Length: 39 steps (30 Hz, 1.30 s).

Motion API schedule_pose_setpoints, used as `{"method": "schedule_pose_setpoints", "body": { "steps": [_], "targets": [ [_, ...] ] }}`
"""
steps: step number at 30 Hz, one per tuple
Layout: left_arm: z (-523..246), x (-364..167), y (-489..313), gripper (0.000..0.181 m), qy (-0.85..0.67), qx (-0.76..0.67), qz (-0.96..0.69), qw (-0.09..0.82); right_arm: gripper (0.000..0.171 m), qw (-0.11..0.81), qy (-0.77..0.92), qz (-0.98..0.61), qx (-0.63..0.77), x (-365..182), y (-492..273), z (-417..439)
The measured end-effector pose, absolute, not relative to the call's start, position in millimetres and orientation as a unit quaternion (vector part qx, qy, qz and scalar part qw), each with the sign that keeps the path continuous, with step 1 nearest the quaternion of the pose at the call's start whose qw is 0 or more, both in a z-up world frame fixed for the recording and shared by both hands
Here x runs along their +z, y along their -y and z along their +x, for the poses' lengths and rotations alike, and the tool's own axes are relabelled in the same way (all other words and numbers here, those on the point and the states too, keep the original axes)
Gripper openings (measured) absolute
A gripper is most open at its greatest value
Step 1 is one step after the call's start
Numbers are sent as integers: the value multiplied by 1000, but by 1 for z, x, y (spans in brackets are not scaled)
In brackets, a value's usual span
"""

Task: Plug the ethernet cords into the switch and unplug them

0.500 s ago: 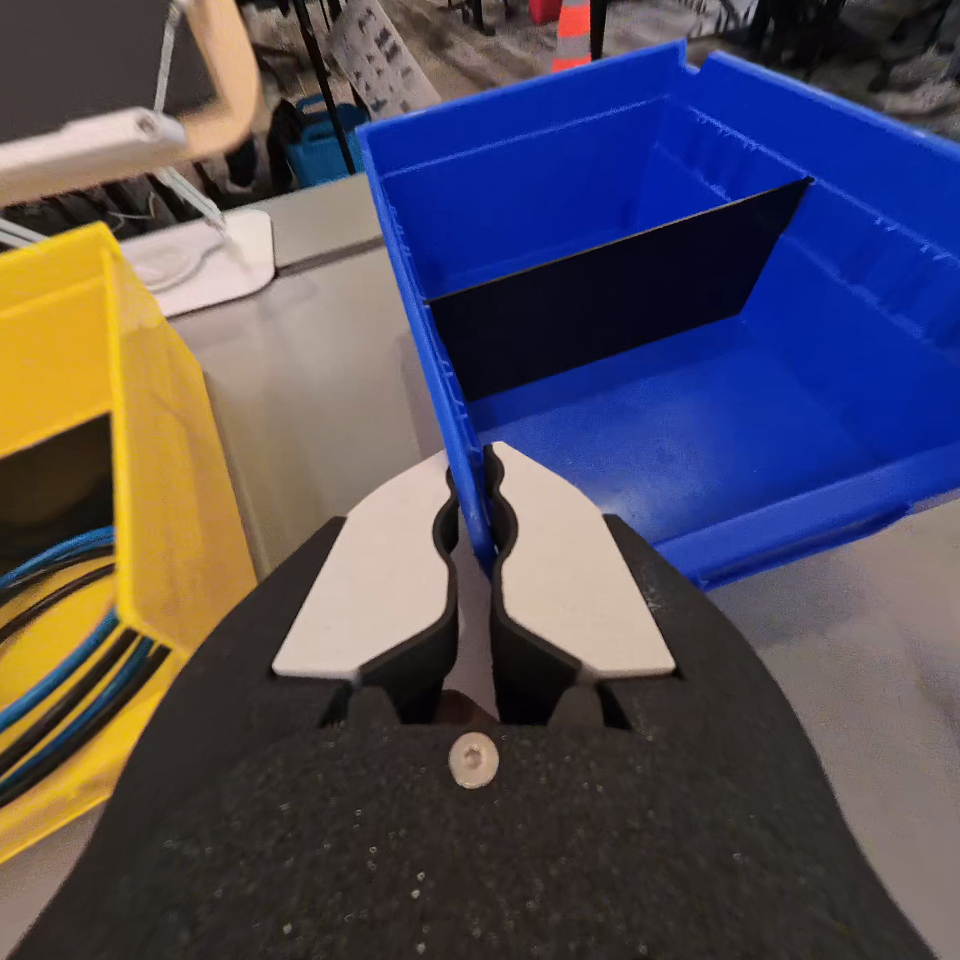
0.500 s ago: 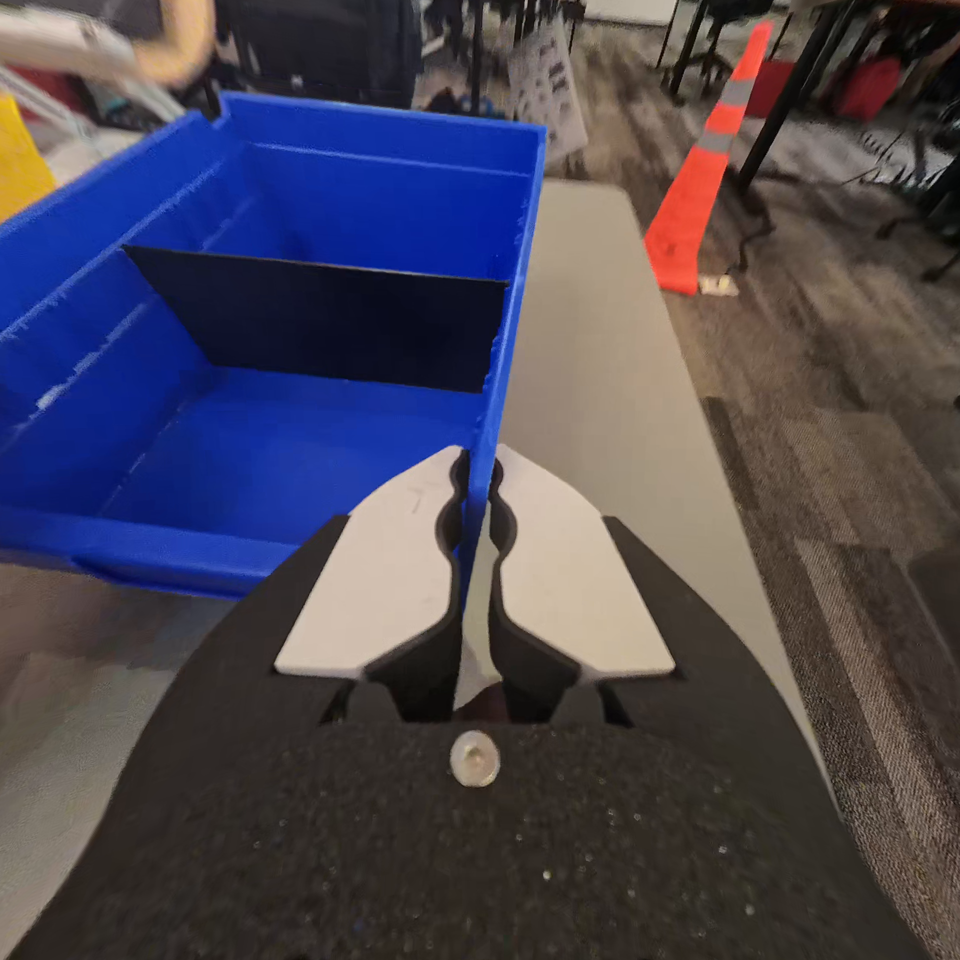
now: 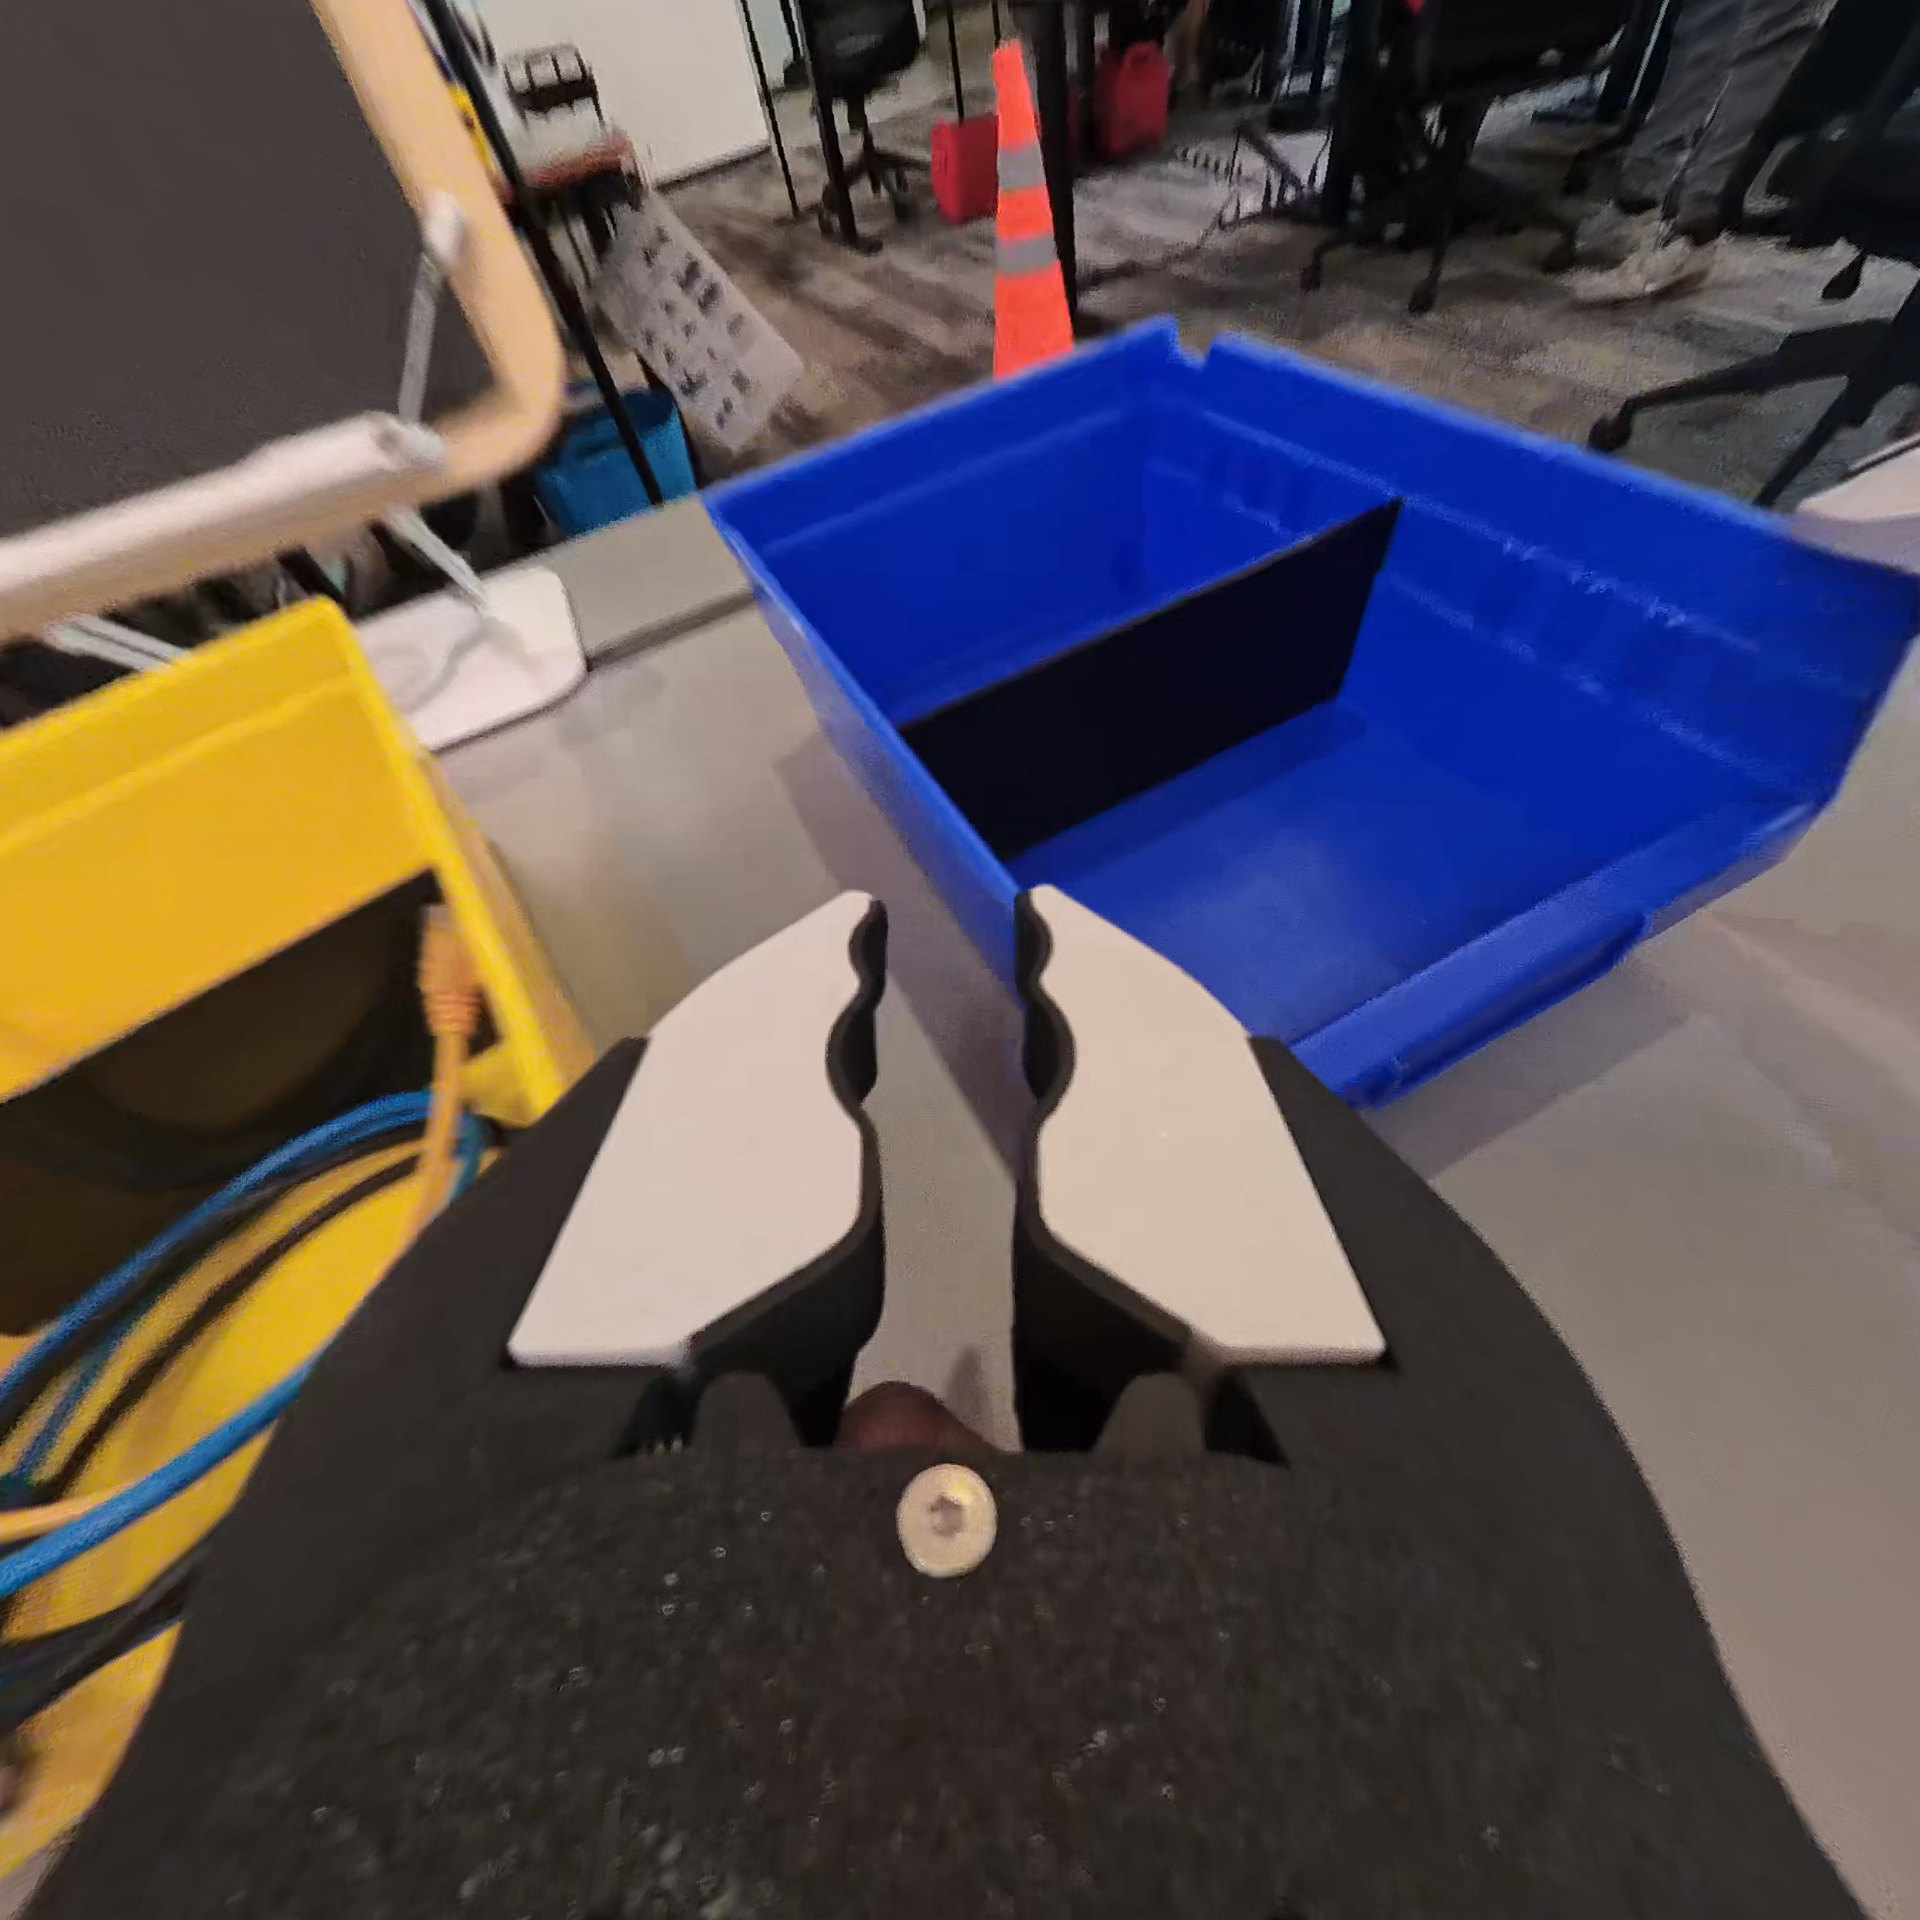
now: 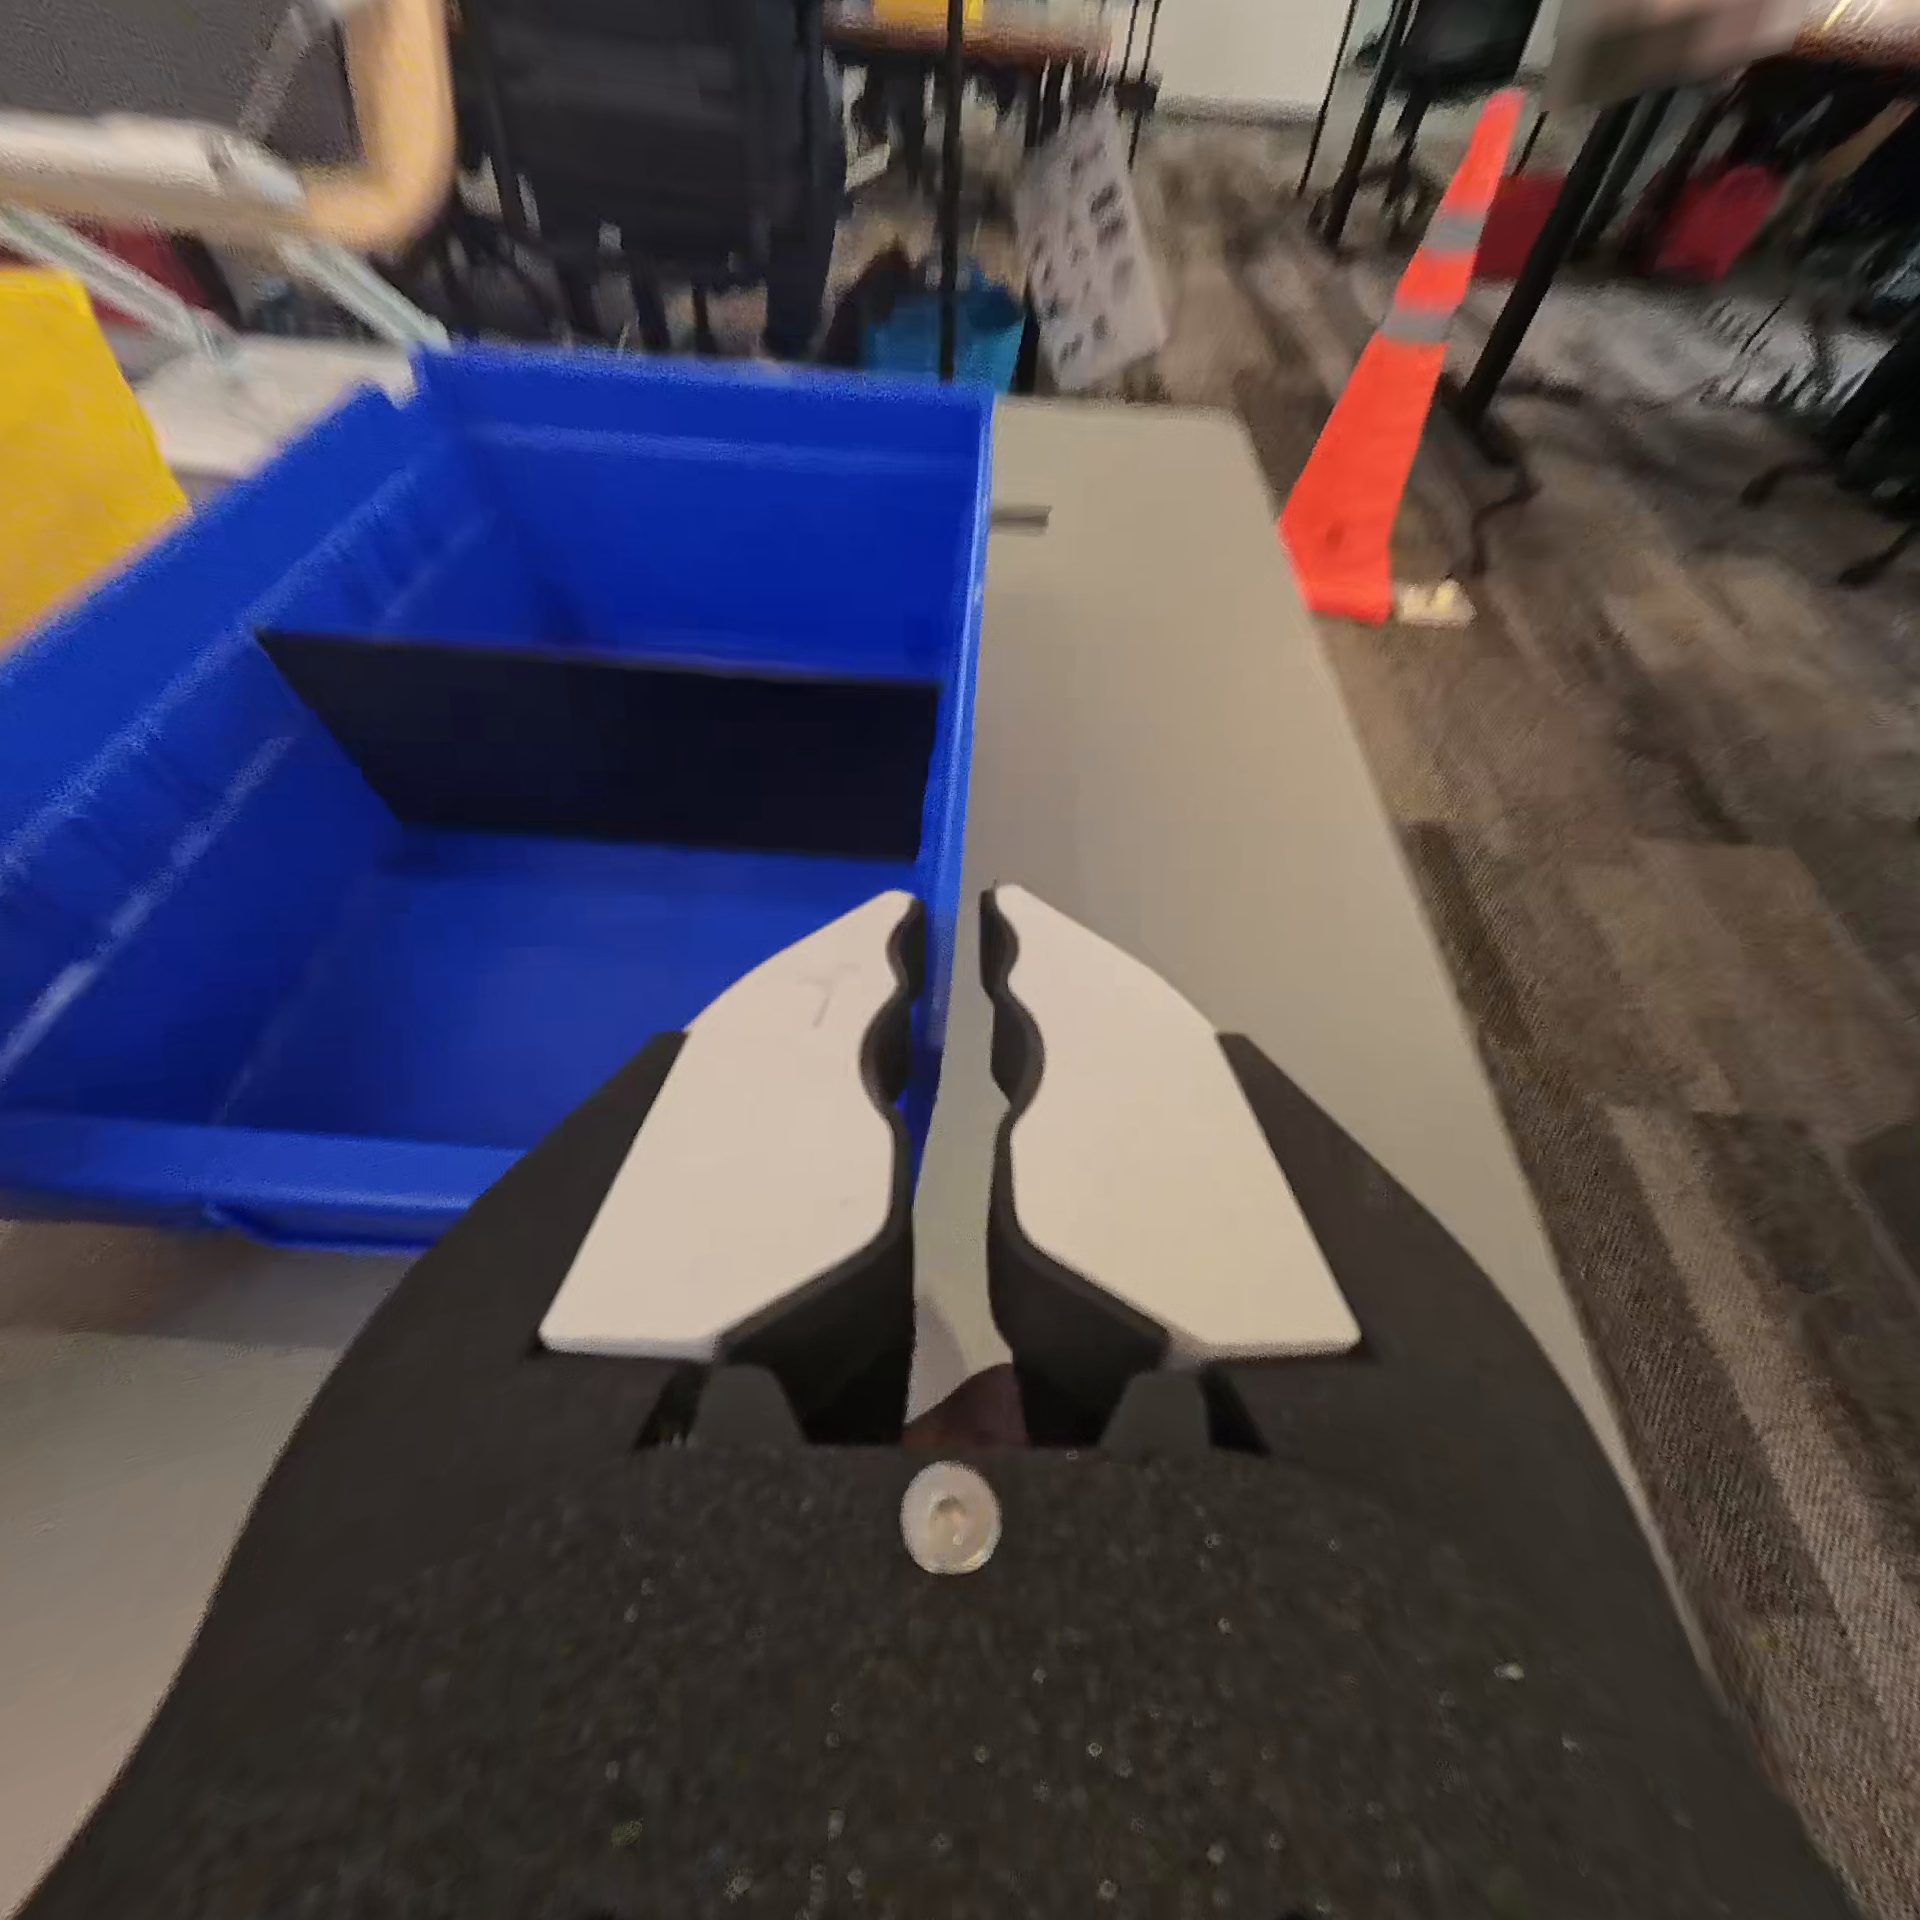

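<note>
Both grippers, left gripper [image 3: 948, 925] and right gripper [image 4: 954, 904], hover empty, fingers narrowly parted, beside an empty blue bin [image 3: 1455, 665] on the counter [image 3: 665, 831]. Ethernet cords [image 3: 208, 1236] lie coiled in a yellow bin [image 3: 208, 831]; no switch shows. Next, probably fetching a cord.

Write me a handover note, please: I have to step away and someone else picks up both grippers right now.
Left gripper: jaws apart, holding nothing, over the grey table between the two bins.
Right gripper: jaws a little apart, empty, beside the right wall of the blue bin.
Blue bin: on the table, black divider across it, both compartments empty as far as visible.
Cords: blue, black and orange, in the yellow bin on the left; an orange plug pokes up.
Switch: not in view.
Done: no cord is picked up or plugged in.
Left: find the switch, plug the cords in, unplug them.
</note>
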<state>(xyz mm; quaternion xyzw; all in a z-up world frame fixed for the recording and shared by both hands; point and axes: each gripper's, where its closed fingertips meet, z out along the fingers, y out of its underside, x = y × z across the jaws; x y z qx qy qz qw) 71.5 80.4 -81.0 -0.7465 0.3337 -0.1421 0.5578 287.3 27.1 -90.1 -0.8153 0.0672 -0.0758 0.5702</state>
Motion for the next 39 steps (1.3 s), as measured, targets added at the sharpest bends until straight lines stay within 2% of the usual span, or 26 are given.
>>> {"method": "schedule_pose_setpoints", "body": {
  "steps": [3,7,10,13,15,17,19,21,24,26,33,39],
  "targets": [
    [30,-44,-68,25,-331,-180,-730,570,10,615,-60,-779,-105,-46,-13,280],
    [-73,-22,-74,27,-277,-162,-736,596,14,655,-9,-751,-83,-2,-17,223],
    [-164,-36,-94,26,-204,-115,-759,608,16,682,38,-730,-25,14,-35,139],
    [-218,-79,-107,29,-153,-122,-800,567,15,669,57,-738,66,-14,-60,42],
    [-221,-102,-115,33,-159,-131,-819,536,18,624,46,-773,106,-54,-79,1],
    [-218,-111,-125,36,-173,-113,-824,528,26,592,41,-801,74,-84,-95,-12],
    [-213,-116,-138,34,-175,-99,-824,530,24,586,30,-810,20,-96,-107,-8],
    [-205,-123,-152,32,-166,-106,-832,519,23,572,14,-820,34,-106,-117,-11],
    [-197,-130,-164,18,-168,-110,-834,514,20,546,-10,-838,13,-124,-136,-6],
    [-197,-131,-167,9,-176,-98,-832,517,6,542,-6,-840,16,-133,-146,-10],
    [-236,-112,-184,5,-186,-40,-821,539,3,584,-31,-811,-8,-120,-155,-45],
    [-338,-89,-200,5,-183,-40,-813,551,3,607,-15,-794,19,-95,-172,-148]
  ]
}}
